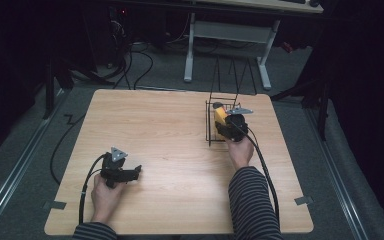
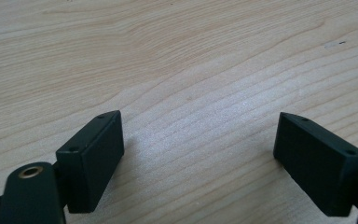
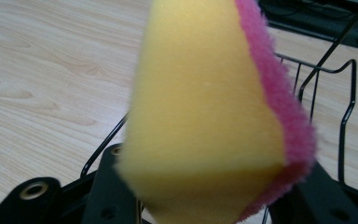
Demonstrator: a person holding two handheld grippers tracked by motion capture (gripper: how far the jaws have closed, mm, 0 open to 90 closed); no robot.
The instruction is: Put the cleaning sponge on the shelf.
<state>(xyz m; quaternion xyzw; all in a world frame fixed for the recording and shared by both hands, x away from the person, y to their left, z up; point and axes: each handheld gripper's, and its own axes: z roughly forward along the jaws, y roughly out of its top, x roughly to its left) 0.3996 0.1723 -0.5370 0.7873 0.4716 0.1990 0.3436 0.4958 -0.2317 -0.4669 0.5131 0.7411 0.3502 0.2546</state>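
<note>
Resting low over the near left of the table (image 1: 170, 150), held in the left hand (image 1: 104, 196): left gripper (image 1: 136, 171), jaws standing wide apart with only bare wood grain between them in the left gripper view, nothing gripped. Trailing back off the near edge beside the striped sleeve (image 1: 252, 200): cables from both tools. Reaching farther out on the right side, held in the right hand (image 1: 241, 150): right gripper (image 1: 218, 114), jaws squeezing a sponge (image 3: 205, 116), clamped on its lower end so that it is bulging out wider above the pads. Showing yellow foam across the front and a pink scrubbing layer down one edge in the right gripper view; standing roughly upright between the jaws. Sitting at the black wire rack (image 1: 211, 120), at the right rear of the table, with the sponge over or just inside its frame; touching the wires or not, impossible to tell. Rising behind the sponge: thin rack wires, bent at the corners. Lying beyond the far edge: grey floor, white desk legs (image 1: 189, 50) and dark cables.
</note>
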